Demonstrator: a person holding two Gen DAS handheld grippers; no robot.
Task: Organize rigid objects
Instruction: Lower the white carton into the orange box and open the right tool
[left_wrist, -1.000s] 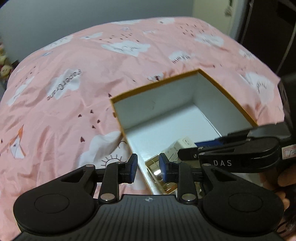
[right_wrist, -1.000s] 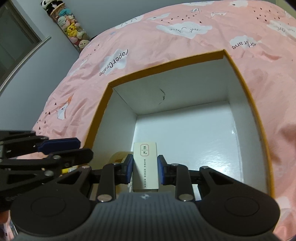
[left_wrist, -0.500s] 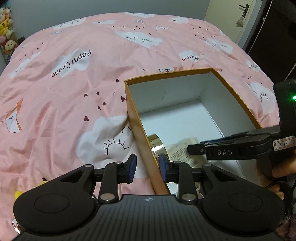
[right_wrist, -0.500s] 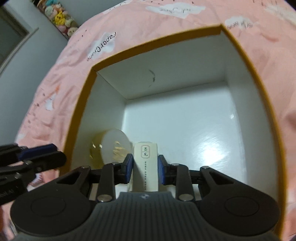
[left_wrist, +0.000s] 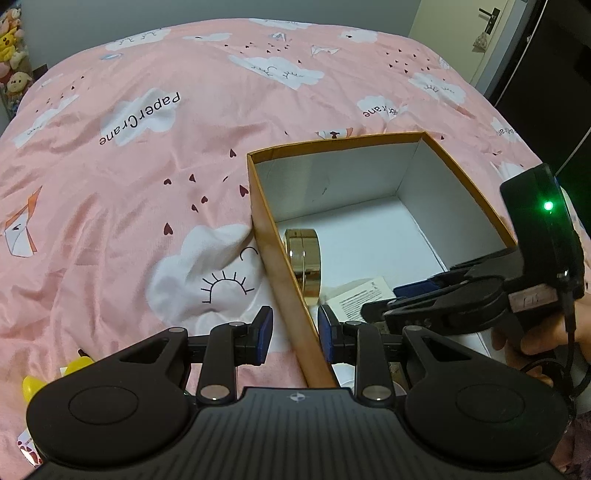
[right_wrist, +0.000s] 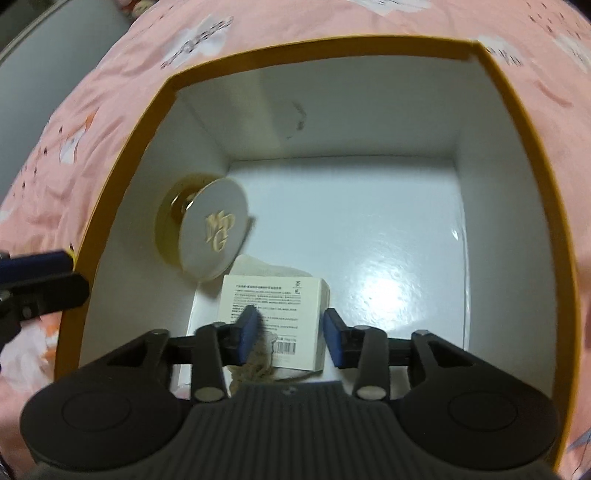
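A: Your right gripper — what state?

B: Its jaws have just been opening; the small white carton lies loose on the box floor, beside the round gold compact.

A: And your left gripper?

B: Narrowly parted, straddling the box wall (no firm pinch visible).

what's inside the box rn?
In the box: a round gold compact on edge against the left wall, and a small white carton lying flat. Something twine-like under the carton is mostly covered.
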